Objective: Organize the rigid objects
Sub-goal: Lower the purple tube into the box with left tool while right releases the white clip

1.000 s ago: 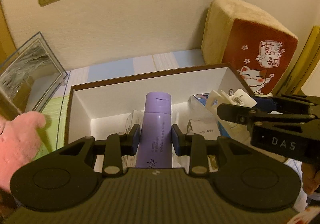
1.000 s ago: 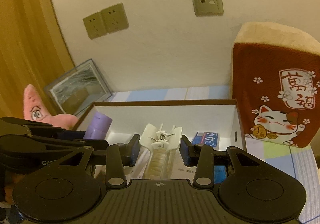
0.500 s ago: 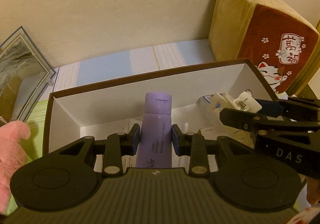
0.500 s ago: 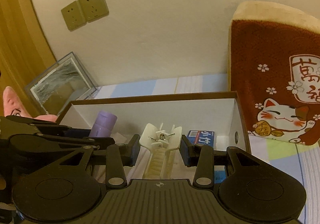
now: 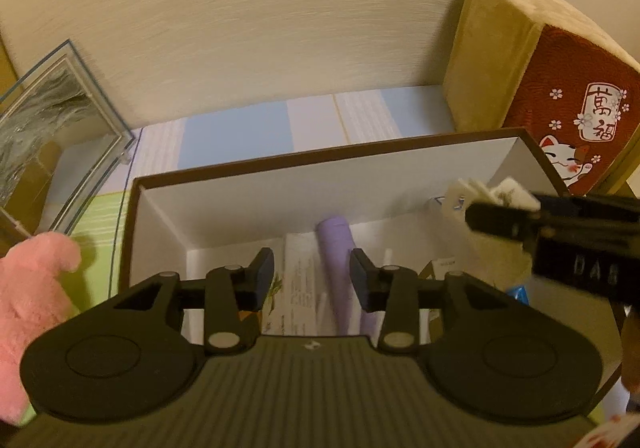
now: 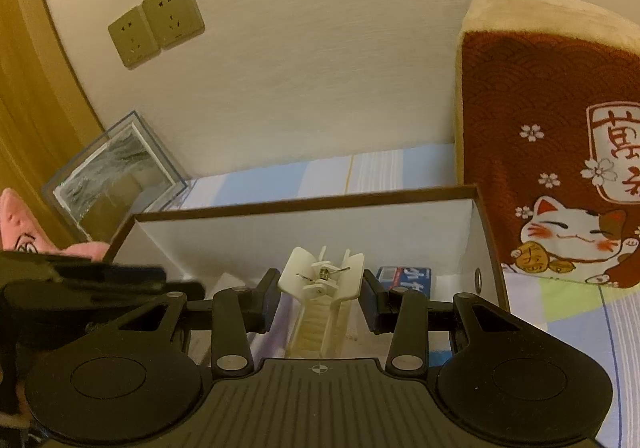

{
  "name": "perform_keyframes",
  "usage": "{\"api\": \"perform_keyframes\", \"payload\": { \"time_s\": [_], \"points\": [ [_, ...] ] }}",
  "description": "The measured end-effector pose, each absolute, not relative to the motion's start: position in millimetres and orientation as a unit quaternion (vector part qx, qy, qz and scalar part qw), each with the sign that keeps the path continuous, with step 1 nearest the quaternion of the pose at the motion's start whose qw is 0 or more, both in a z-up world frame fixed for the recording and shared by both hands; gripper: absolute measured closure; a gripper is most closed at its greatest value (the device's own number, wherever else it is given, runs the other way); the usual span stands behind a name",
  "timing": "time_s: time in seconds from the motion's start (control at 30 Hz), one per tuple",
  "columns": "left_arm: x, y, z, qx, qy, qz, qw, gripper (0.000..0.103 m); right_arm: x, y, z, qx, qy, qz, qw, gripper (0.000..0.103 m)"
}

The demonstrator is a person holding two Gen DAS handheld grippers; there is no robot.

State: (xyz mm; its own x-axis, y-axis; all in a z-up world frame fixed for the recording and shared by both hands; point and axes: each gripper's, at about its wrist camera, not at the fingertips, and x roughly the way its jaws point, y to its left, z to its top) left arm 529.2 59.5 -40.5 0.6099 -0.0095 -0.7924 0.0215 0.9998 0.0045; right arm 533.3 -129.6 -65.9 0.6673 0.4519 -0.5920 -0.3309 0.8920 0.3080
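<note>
Purple tube lies inside the white box, its cap toward the far wall and its length running back between the two fingers of the left claw. That claw's jaws are opening: clear gaps show on both sides of the tube, more on the left, so the pads no longer press on it. The tube rests on printed papers on the box floor, leaning slightly toward the right finger.

In the right wrist view, the right claw is closed on a cream hair clip; both pads touch the clip's flared wings, and its toothed body runs back toward the camera. The clip hangs above the box interior, near the middle, with a blue packet lying just behind it at the right. The left wrist view shows this claw entering from the right edge, blurred, with the clip at its tip over the box's right side.

Beside the box's left wall are a pink plush toy and a clear picture frame. A red cat cushion stands at the right against the wall.
</note>
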Motion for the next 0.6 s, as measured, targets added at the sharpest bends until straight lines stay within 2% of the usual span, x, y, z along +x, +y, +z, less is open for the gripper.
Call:
{"api": "perform_keyframes", "payload": {
  "time_s": [0.17,0.23,0.3,0.6],
  "points": [
    [518.3,67.1,-35.7,0.008,0.438,0.002,0.899,0.057,533.0,-125.3,-52.9,0.099,0.319,0.221,0.916,0.06],
    [513.2,70.0,-32.6,0.004,0.435,0.004,0.9,0.055,530.1,-126.1,-46.9,0.105,0.305,0.226,0.919,0.048],
    [507.8,72.5,-28.6,-0.001,0.431,0.005,0.902,0.052,526.7,-128.7,-41.7,0.112,0.296,0.23,0.92,0.041],
    [481.0,78.7,-8.2,-0.014,0.414,0.012,0.91,0.047,500.2,-146.3,-31.2,0.128,0.307,0.237,0.913,0.033]
  ]
}}
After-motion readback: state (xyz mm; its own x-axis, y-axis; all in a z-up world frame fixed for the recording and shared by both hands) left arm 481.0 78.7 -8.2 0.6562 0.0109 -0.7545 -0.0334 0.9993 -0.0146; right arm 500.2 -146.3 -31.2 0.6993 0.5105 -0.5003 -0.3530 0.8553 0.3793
